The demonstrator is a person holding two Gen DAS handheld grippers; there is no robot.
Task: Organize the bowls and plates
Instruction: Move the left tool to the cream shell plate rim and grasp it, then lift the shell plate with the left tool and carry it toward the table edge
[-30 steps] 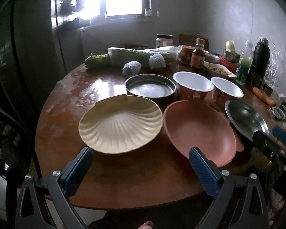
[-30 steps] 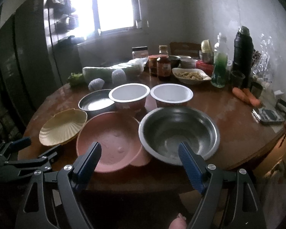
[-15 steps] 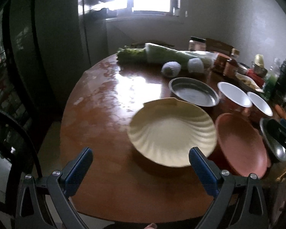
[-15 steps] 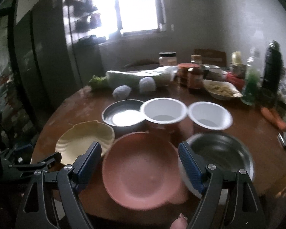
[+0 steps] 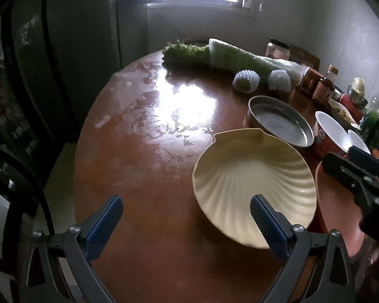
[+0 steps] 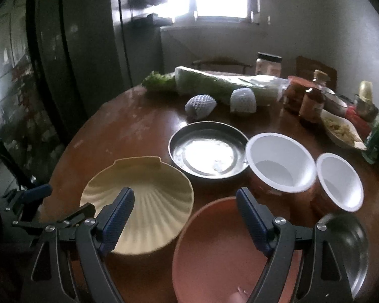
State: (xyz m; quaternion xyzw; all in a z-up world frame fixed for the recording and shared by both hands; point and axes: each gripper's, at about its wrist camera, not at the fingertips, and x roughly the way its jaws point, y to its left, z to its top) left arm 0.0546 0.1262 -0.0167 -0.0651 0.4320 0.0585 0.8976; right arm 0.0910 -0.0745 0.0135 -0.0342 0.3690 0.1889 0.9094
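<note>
A cream shell-shaped plate (image 5: 255, 184) (image 6: 144, 197) lies on the round brown table (image 5: 144, 171). Right of it lies a salmon-pink plate (image 6: 214, 250) (image 5: 338, 217). Behind them stand a shallow steel dish (image 6: 208, 150) (image 5: 280, 121) and two white-lined red bowls (image 6: 280, 166) (image 6: 339, 181). A larger steel bowl (image 6: 346, 247) sits at the front right. My left gripper (image 5: 187, 217) is open and empty, its right finger over the shell plate's near rim. My right gripper (image 6: 184, 214) is open and empty, over the gap between the shell plate and the pink plate.
At the table's back lie a wrapped cabbage (image 6: 222, 83), lettuce (image 5: 184, 51), two foam-netted fruits (image 6: 200, 104) (image 6: 242, 99), jars and bottles (image 6: 312, 98) and a dish of food (image 6: 341, 128). A dark cabinet (image 5: 50, 50) stands left of the table.
Both grippers have swung left. The shell plate moved from left of centre to the right in the left view. The big steel bowl slid to the right edge of the right view.
</note>
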